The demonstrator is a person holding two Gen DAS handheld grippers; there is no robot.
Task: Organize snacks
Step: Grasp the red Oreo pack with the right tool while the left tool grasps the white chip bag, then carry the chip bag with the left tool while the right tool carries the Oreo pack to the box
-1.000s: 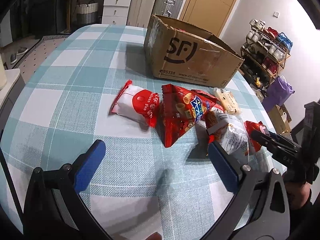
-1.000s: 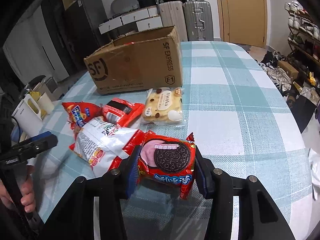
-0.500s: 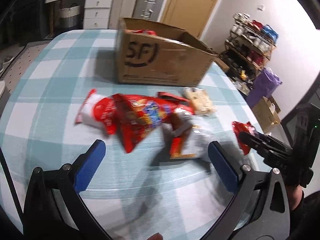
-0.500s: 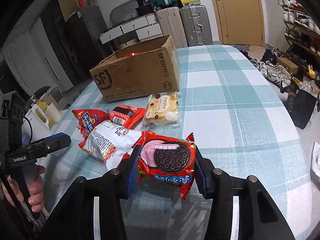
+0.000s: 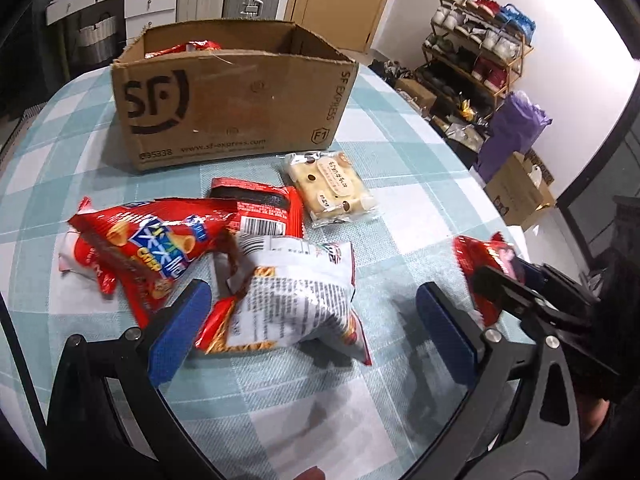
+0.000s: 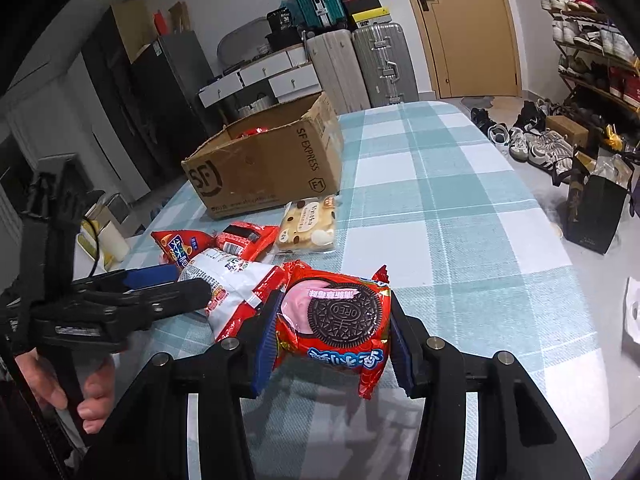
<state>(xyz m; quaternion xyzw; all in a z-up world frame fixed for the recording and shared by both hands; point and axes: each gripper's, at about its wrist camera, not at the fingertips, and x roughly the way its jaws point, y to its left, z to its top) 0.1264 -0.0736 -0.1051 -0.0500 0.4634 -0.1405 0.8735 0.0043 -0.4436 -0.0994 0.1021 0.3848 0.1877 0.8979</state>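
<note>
While my right claw (image 6: 332, 338) is clamped on a red Oreo biscuit packet (image 6: 334, 320), holding it just above the near part of the tabletop (image 6: 460, 216), my left claw (image 5: 312, 328) is spread wide, its blue pads (image 5: 180, 332) on either side of a white and red crinkly snack bag (image 5: 288, 296) without gripping it.

A teal and white checked cloth covers the tabletop. Toward its far edge sits an open brown cardboard shipping box (image 5: 228, 108) printed with a black SF logo. At least one red packet (image 5: 180, 48) already lies inside it, at the back; I cannot see how many more are there.

Between the box and my claws, a loose pile waits on the cloth. Just in front of the box's right corner lies a clear packet of pale cream biscuits (image 5: 332, 188). Beside it, toward the left edge, a red packet with a black band and barcode (image 5: 260, 208) sits partly under the white bag. Further left lies a red corn-snack bag with a blue label (image 5: 148, 244), with a red and white packet (image 5: 70, 256) peeking out beneath it.

As I judge it, the job is at an early stage: one snack or so is boxed, one is in my grip, and five remain on the cloth. The Oreo packet goes into the box next, and the white bag looks like my left claw's next pick.
</note>
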